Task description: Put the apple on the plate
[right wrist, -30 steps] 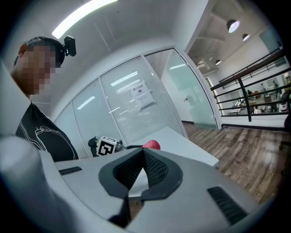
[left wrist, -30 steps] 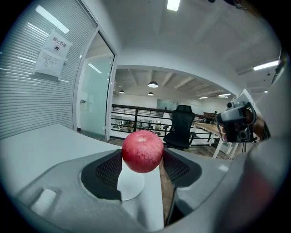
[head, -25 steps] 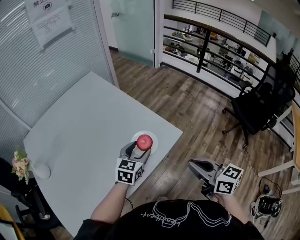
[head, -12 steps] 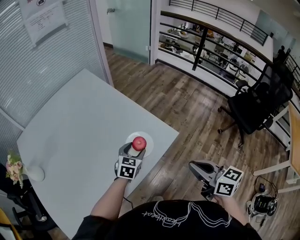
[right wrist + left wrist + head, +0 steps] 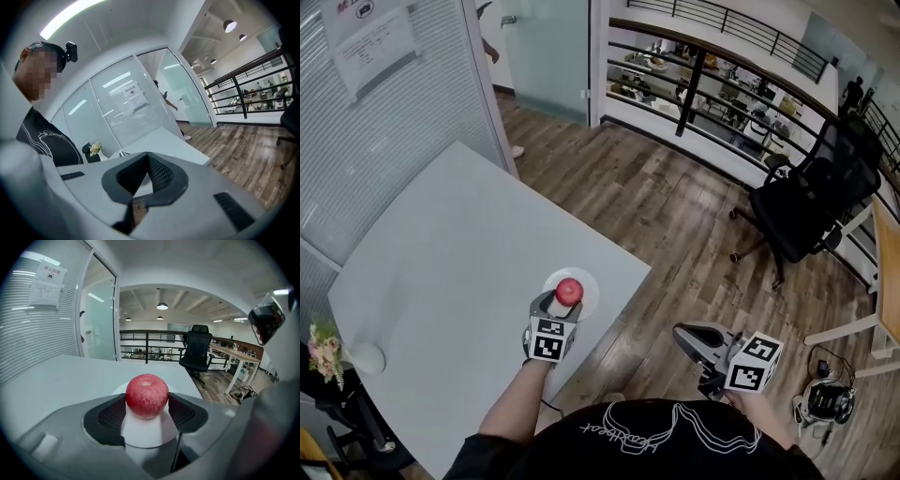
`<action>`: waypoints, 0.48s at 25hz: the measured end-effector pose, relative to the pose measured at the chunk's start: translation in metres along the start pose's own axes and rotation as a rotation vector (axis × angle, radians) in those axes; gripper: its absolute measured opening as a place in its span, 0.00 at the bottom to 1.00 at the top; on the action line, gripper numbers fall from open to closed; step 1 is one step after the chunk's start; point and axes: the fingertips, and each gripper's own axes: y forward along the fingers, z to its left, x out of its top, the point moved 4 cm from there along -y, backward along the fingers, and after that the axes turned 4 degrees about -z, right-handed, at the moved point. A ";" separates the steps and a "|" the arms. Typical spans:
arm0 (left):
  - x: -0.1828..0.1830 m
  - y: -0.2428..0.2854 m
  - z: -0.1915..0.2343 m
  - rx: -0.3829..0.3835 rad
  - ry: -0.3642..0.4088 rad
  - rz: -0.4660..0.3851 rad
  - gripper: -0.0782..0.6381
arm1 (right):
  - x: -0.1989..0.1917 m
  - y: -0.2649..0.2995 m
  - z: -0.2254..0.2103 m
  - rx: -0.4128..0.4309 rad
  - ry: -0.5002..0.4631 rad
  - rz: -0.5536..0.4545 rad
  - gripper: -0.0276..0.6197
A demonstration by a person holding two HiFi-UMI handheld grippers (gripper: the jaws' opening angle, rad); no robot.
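Bench (image 5: 441, 253): pale grey, rectangular top, standing on a wooden floor (image 5: 675, 225).
Plate (image 5: 591, 292): small, white, round, lying flat on the bench, with the bench's edge just to its right.
Vase (image 5: 367, 358): white, round, holding flowers (image 5: 323, 342), well to the left of the plate at a bench corner.

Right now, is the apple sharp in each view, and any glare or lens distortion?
Head view: the apple is small but sharp, light even. Left gripper view: it is crisp in the left tongs, the door frame bows from the wide lens, corners black. Right gripper view: no apple; the ceiling light strip glares.
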 end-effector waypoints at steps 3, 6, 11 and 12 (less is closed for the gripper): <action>0.000 0.002 -0.001 -0.002 0.019 -0.006 0.51 | 0.000 0.000 -0.002 0.002 0.004 0.009 0.06; 0.000 0.003 0.000 -0.004 0.037 -0.008 0.51 | 0.001 0.001 -0.004 0.002 0.011 0.008 0.06; -0.005 0.005 -0.001 -0.027 -0.011 0.009 0.54 | 0.001 0.004 -0.005 0.008 0.019 0.003 0.06; -0.006 0.004 -0.001 -0.032 -0.031 0.014 0.57 | -0.001 0.004 -0.005 0.010 0.021 0.007 0.06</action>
